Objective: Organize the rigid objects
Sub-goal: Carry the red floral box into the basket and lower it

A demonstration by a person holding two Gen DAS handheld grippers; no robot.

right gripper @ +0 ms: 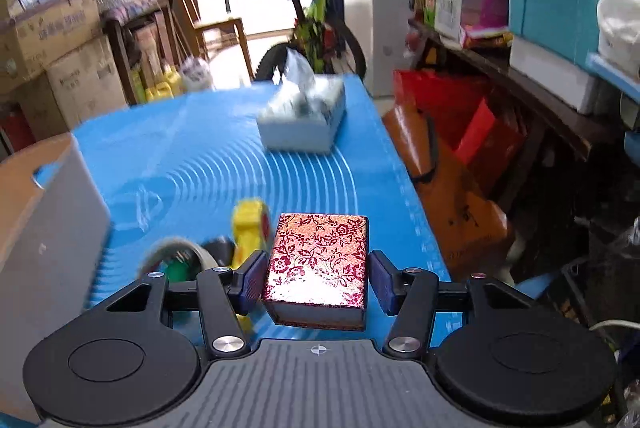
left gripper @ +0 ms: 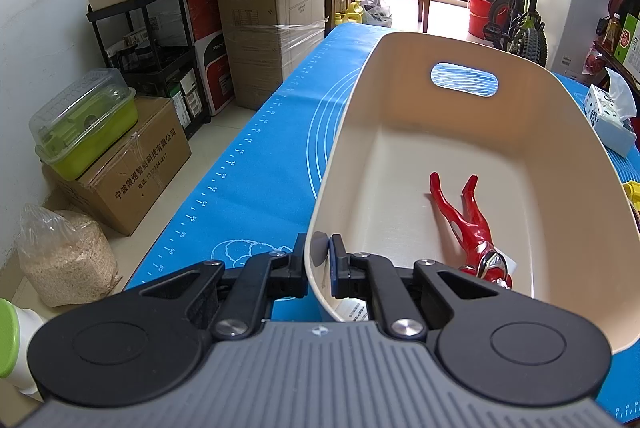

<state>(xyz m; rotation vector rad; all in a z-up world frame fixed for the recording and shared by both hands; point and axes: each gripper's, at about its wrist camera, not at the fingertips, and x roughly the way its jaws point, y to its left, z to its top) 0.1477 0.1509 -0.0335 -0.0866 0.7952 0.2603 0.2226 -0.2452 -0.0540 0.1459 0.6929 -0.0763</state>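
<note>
My left gripper (left gripper: 318, 260) is shut on the near rim of a cream plastic bin (left gripper: 552, 131) that stands on the blue mat (left gripper: 256, 171). A red toy figure (left gripper: 474, 228) lies on the bin's floor. In the right wrist view my right gripper (right gripper: 318, 278) is open, with its pads on either side of a red floral box (right gripper: 318, 260), small gaps showing on both sides. A yellow toy (right gripper: 248, 228), a tape roll (right gripper: 180, 252) and a green item lie just left of the box. The bin's outer wall (right gripper: 44, 228) is at the far left.
A tissue box (right gripper: 302, 121) sits at the far end of the mat and shows in the left wrist view (left gripper: 610, 119). Cardboard boxes (left gripper: 268, 23), a black cart and a green container stand left of the table. A bicycle (right gripper: 312, 23) and shelves crowd the far and right sides.
</note>
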